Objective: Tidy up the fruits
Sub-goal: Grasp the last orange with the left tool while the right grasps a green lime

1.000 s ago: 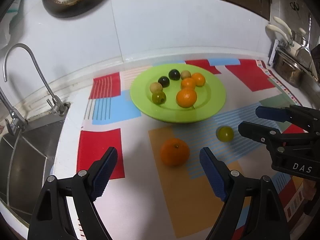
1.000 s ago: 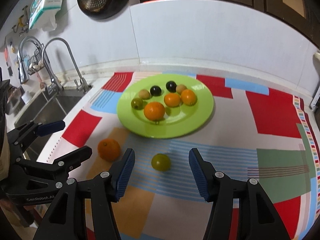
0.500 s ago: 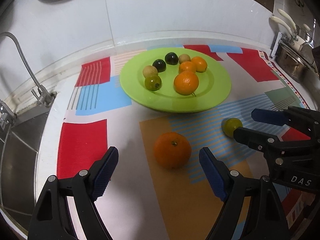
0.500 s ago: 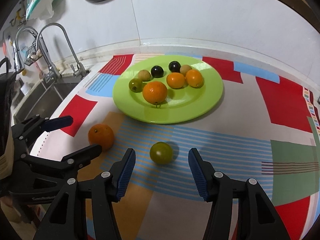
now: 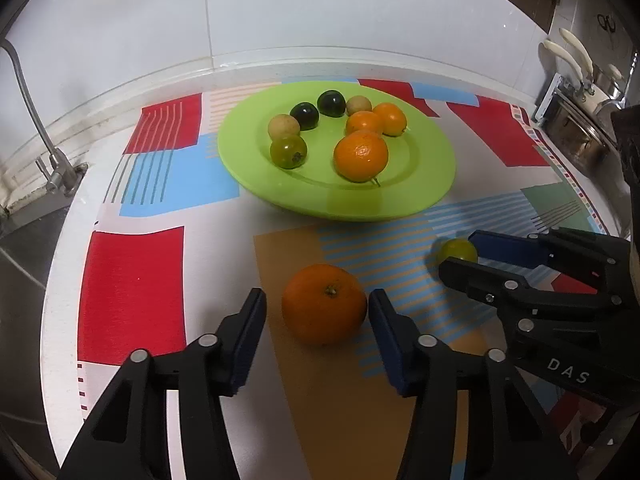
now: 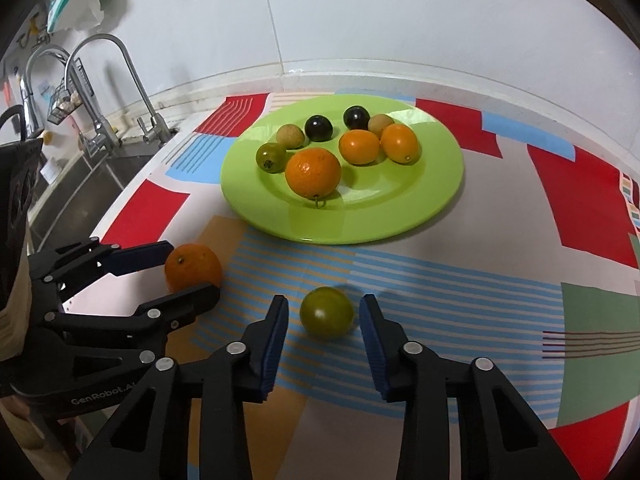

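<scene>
A loose orange [image 5: 324,303] lies on the patterned mat, between the fingers of my open left gripper [image 5: 318,312]; small gaps show on both sides. A loose green fruit [image 6: 327,312] lies between the fingers of my open right gripper [image 6: 323,318], not touched. The orange [image 6: 193,267] and left gripper [image 6: 176,270] also show in the right wrist view; the green fruit [image 5: 457,251] and right gripper [image 5: 460,254] show in the left wrist view. A green plate [image 5: 424,184] behind holds several fruits: oranges, dark, green and tan ones.
A sink with taps [image 6: 96,92] lies to the left of the counter. A rack with pots and utensils [image 5: 576,120] stands at the right. A white tiled wall [image 5: 320,12] runs behind the plate.
Both grippers moved forward and down. The orange and the green fruit now lie between the fingers, and both pairs of fingers have narrowed around them.
</scene>
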Demonstrator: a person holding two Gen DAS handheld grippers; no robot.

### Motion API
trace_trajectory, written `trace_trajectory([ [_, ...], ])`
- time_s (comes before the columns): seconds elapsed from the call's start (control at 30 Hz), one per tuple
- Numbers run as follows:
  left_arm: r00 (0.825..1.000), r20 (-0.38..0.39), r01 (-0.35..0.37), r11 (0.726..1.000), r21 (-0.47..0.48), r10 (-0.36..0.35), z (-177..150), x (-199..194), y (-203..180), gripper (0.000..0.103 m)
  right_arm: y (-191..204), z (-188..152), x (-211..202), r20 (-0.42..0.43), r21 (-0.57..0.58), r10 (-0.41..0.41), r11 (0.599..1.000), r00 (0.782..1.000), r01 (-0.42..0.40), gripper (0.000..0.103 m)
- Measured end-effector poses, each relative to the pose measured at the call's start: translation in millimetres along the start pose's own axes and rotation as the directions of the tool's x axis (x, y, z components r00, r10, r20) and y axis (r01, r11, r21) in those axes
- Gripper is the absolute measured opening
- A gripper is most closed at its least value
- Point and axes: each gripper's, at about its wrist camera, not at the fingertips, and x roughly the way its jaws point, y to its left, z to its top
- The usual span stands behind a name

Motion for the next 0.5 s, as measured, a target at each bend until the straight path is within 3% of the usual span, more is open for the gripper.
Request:
trace_trajectory([
  [0.1, 1.0, -0.006, 0.02, 1.0, -0.002, -0.02, -0.3, 1.4, -0.2, 0.043, 0.4, 0.1, 0.9, -0.001, -0.005, -0.008, 1.0, 1.0, 0.008, 0.033],
  [0.5, 1.0, 0.01, 0.003, 1.0, 0.003, -0.003, -1.9, -3.9, -1.6, 0.042, -1.4, 0.2, 1.2, 0.004, -0.002, -0.003, 1.0, 1.0, 0.003, 0.03],
])
